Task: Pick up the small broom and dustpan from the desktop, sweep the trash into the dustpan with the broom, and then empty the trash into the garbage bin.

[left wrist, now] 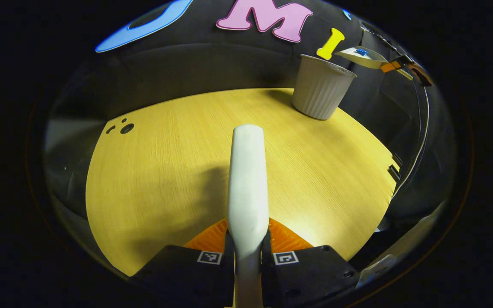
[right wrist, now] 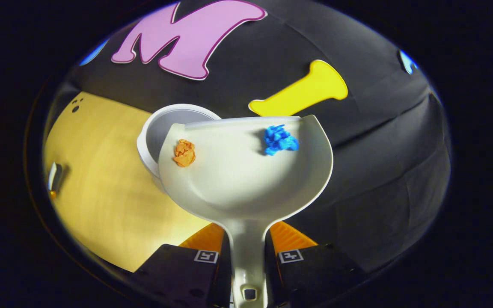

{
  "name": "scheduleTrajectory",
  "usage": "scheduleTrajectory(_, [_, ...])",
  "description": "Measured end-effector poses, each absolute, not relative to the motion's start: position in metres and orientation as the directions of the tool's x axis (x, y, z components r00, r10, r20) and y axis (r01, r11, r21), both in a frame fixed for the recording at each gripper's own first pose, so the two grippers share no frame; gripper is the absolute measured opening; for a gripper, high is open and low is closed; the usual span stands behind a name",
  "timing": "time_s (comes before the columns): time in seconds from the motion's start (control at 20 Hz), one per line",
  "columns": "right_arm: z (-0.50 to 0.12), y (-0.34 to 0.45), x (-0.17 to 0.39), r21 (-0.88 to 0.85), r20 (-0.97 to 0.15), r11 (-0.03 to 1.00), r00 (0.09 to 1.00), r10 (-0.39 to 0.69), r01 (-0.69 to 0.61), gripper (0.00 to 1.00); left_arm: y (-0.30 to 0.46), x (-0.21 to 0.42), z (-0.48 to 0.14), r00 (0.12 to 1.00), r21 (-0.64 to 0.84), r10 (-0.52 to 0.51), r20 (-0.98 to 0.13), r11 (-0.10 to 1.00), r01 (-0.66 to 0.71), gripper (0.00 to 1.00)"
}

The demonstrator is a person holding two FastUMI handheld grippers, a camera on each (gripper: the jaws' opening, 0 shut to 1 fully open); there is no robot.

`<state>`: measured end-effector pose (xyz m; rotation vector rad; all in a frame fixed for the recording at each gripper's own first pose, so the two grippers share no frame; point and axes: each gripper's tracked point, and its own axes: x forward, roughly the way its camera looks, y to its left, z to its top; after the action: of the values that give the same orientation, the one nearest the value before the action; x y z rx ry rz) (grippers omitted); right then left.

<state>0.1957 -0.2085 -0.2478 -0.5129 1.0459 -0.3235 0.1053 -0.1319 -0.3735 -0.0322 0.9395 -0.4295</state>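
Emptying step: the right gripper (right wrist: 246, 256) grasps the dustpan (right wrist: 242, 179) handle, two paper scraps (right wrist: 184, 152) inside, beside the bin (right wrist: 152, 137); the left gripper (left wrist: 246, 252) clamps the broom (left wrist: 247, 184) over the counter (left wrist: 165, 171). Next, tilt the pan over the bin

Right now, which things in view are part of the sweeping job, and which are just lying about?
Part of the job:
- broom handle, in the left gripper
- dustpan, in the right gripper
- orange scrap and blue scrap in the dustpan
- garbage bin

Just there:
- wooden desktop
- holes in the desktop
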Motion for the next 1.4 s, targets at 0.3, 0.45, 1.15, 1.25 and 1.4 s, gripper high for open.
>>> scheduleTrajectory(0.3, [-0.259,-0.216,0.219,-0.597,-0.763,0.794,0.383,-0.520,-0.112,0.36,-0.133,0.109,-0.378,0.510,-0.217,-0.386,-0.769,0.908,0.359,0.29])
scheduleTrajectory(0.45, [-0.271,-0.216,0.226,-0.590,-0.791,0.785,0.330,-0.515,-0.190,0.36,-0.137,0.111,-0.379,0.508,-0.212,-0.388,-0.769,0.904,0.371,0.28])
scheduleTrajectory(1.15, [-0.280,-0.224,0.271,-0.606,-0.785,0.623,0.245,-0.569,-0.495,0.36,-0.151,0.100,-0.386,0.499,-0.222,-0.384,-0.777,0.908,0.354,0.29])
scheduleTrajectory(1.25, [-0.277,-0.223,0.275,-0.614,-0.782,0.620,0.267,-0.564,-0.489,0.39,-0.150,0.102,-0.386,0.501,-0.214,-0.378,-0.779,0.910,0.355,0.29])
scheduleTrajectory(1.4, [-0.278,-0.222,0.273,-0.606,-0.794,0.662,0.297,-0.530,-0.441,0.36,-0.151,0.101,-0.383,0.507,-0.209,-0.369,-0.779,0.915,0.346,0.29])
